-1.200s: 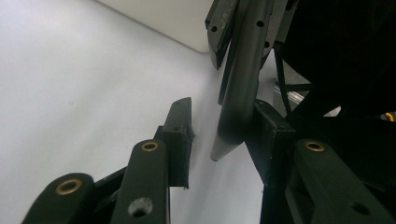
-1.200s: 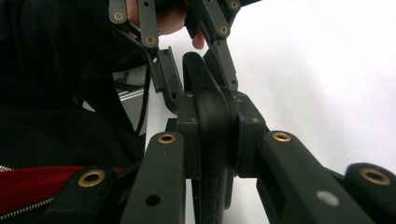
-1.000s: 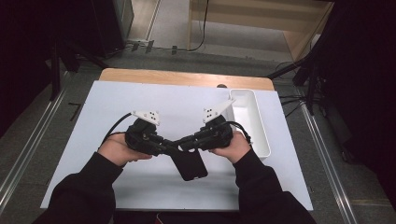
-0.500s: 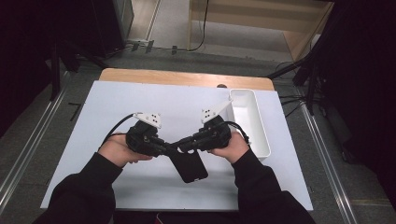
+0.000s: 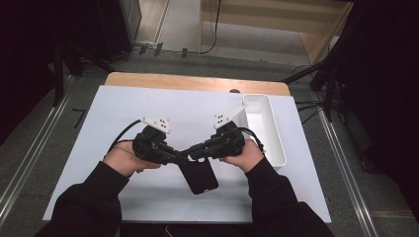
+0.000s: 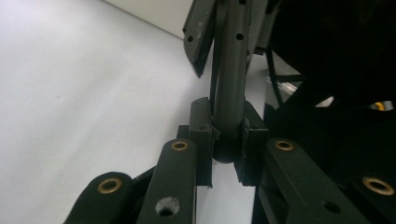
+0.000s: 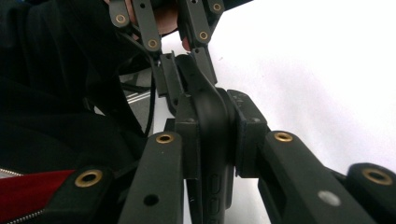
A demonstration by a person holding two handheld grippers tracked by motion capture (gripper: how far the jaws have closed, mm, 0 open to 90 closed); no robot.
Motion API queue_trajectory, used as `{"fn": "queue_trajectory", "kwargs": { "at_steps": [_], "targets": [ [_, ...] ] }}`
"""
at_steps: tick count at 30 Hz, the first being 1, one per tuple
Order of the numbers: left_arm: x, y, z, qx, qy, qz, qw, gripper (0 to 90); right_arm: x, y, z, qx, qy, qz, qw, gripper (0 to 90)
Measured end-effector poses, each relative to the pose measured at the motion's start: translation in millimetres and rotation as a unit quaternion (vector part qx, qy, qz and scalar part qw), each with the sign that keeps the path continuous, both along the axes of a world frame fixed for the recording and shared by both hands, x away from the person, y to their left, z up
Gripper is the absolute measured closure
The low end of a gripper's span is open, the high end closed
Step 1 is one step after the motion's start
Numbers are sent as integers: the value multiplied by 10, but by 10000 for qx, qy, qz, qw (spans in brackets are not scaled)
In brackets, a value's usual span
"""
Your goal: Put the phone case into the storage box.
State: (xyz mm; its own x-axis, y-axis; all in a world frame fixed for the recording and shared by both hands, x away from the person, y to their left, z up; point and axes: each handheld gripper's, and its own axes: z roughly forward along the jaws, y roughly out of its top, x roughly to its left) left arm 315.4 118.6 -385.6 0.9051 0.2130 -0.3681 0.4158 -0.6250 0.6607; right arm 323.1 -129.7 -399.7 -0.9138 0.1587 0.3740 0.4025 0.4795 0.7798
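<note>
Phone case [image 5: 198, 174], upper end clamped between both grippers' jaws, above table [image 5: 118, 108]

i see a black phone case [image 5: 199, 174], thin and slightly curved, lifted on edge at lower centre of the frame, its near end hanging toward me above the white counter [image 5: 123, 108].

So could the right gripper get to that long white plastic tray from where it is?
Probably yes: the long white plastic tray lies just beside the right gripper with nothing between, though it is clamped on the black phone case.
</note>
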Motion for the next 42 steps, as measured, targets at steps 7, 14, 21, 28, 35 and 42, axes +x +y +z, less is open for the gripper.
{"fn": "queue_trajectory", "kwargs": {
  "at_steps": [7,14,21,28,35,42],
  "targets": [
    [2,12,24,28,40,110,9999,796,-23,-43,65,144,-195,-178,9995,567],
    [35,82,75,40,127,333,9994,795,-43,-77,104,187,-312,-546,9978,445],
    [69,173,135,90,159,581,9981,794,-42,-110,127,126,-352,-880,9954,347],
    [70,227,184,185,112,704,9973,794,-26,-141,106,61,-319,-1170,9926,230],
    [84,282,227,278,68,971,9949,793,-28,-163,19,-50,-285,-1422,9894,0],
    [101,295,252,424,56,1177,9921,793,-80,-125,-47,-120,-276,-1758,9840,0]
  ]
}}
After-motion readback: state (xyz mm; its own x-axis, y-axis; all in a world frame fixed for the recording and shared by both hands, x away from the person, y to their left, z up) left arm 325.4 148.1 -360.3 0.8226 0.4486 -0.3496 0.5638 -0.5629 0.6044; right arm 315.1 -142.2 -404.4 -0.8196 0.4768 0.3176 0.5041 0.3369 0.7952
